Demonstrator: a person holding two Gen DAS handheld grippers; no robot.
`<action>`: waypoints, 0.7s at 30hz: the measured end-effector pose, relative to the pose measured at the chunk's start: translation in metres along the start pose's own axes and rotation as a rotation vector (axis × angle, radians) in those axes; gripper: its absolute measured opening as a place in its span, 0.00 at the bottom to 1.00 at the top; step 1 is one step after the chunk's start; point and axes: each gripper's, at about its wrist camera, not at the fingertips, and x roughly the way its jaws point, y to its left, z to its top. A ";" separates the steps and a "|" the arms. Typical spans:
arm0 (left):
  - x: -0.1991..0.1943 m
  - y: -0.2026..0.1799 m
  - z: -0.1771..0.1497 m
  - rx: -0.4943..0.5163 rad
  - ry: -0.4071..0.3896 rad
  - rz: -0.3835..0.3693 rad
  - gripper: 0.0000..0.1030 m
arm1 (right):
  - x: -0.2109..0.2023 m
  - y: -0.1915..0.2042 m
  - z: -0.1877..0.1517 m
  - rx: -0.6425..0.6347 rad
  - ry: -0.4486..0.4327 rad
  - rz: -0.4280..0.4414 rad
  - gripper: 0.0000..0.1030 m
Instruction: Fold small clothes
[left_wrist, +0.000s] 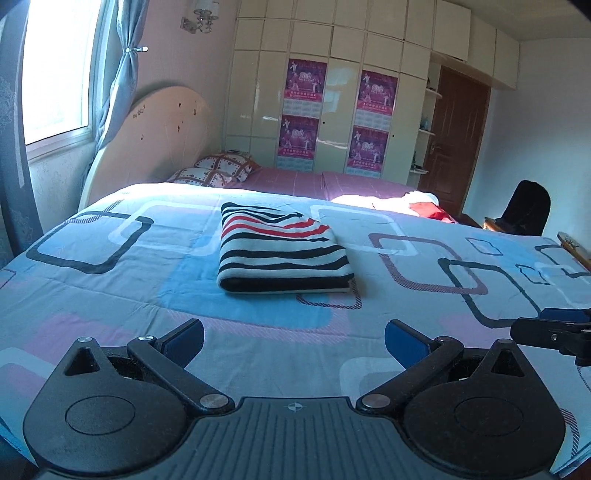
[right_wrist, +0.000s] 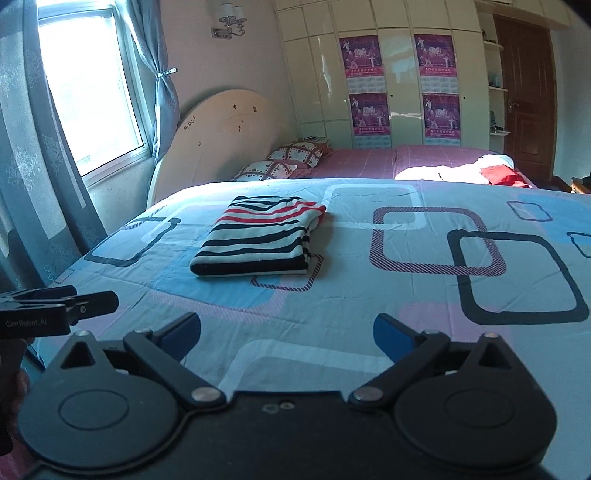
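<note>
Both claws are held low over the quilt (left_wrist: 110, 280), side by side, nothing gripped.

Left claw (left_wrist: 294, 341): jaws spread wide, empty; only quilt is seen between the pads. The top (left_wrist: 280, 251) lies ahead of it, well apart, slightly left of centre line.

Right claw (right_wrist: 287, 338): jaws likewise wide and empty. From it the top (right_wrist: 258, 236) is seen ahead and to the left, well apart.

The top is folded into a compact rectangle, flat on the quilt, thick fold edge toward the claws. Fold judged complete; wide, withdrawn jaws are consistent with release.

More clothes (right_wrist: 495, 171), white and red, are heaped far ahead to the right, in sun; probably the next pieces.
</note>
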 end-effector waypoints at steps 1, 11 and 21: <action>-0.007 0.000 -0.002 -0.001 -0.009 0.001 1.00 | -0.005 0.000 -0.002 0.001 -0.007 -0.002 0.97; -0.041 -0.009 -0.009 -0.008 -0.051 -0.029 1.00 | -0.028 0.015 0.005 -0.036 -0.074 -0.016 0.98; -0.049 -0.016 -0.006 0.004 -0.068 -0.043 1.00 | -0.029 0.018 0.005 -0.028 -0.081 -0.015 0.99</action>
